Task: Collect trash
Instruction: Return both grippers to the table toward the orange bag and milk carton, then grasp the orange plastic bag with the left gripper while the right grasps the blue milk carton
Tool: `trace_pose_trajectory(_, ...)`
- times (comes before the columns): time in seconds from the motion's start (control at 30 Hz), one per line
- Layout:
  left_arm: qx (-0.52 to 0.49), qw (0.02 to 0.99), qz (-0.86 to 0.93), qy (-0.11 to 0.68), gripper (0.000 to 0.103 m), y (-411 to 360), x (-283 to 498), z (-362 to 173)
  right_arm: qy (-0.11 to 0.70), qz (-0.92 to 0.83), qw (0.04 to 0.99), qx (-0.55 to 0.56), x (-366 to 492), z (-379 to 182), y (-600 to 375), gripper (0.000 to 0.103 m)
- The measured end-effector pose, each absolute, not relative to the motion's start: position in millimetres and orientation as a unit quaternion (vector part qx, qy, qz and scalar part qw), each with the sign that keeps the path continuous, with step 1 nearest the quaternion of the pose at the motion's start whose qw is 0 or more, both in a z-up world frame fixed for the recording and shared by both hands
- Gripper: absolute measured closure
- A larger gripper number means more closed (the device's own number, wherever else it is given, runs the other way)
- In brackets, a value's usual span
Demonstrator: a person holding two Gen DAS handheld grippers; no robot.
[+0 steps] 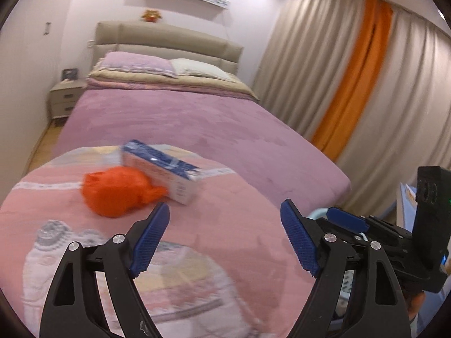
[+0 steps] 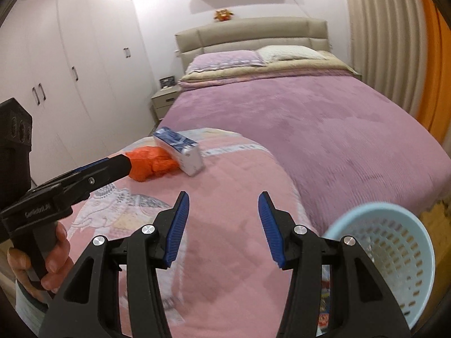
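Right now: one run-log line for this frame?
phase: approach | left gripper: open, near orange bag | right gripper: open, empty | box: on bed | basket: right

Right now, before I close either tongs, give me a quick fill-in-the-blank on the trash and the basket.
1. The crumpled orange bag lies touching a blue and white ____.
2. Both pieces of trash rest on the ____ blanket.
3. The light blue basket stands on the ____ tongs' side.
4. The left tongs hold ____.

Missing words: box; pink; right; nothing
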State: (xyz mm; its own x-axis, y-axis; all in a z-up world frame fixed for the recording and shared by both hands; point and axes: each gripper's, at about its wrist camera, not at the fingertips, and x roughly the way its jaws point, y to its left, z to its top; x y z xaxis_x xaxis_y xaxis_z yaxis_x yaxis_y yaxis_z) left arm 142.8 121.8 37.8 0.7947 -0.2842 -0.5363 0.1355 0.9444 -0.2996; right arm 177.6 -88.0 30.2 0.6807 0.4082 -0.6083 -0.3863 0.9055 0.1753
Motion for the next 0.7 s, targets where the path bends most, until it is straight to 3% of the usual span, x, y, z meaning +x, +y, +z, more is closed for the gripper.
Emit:
trace_pose_trajectory(0.3,-0.133,0.946,-0.021,0.295,0.015,190.3,166.0,31.4,0.330,0.238,0.914,-0.001,217.9,30.7,-31.4,0.055)
trace_pose_trajectory(0.47,-0.144,0.933,-0.003,0.330,0.014,218.6,199.5,5.5,0.331,0.239,0.912,-0.030,245.9,23.0,-2.6,0.044)
trace_pose_trajectory(0.7,-0.144,0.922,-0.014,0.358,0.014,224.0,228.3,-26.9,0.339,0.240,0.907,-0.072,283.7,-0.8,30.8,0.041)
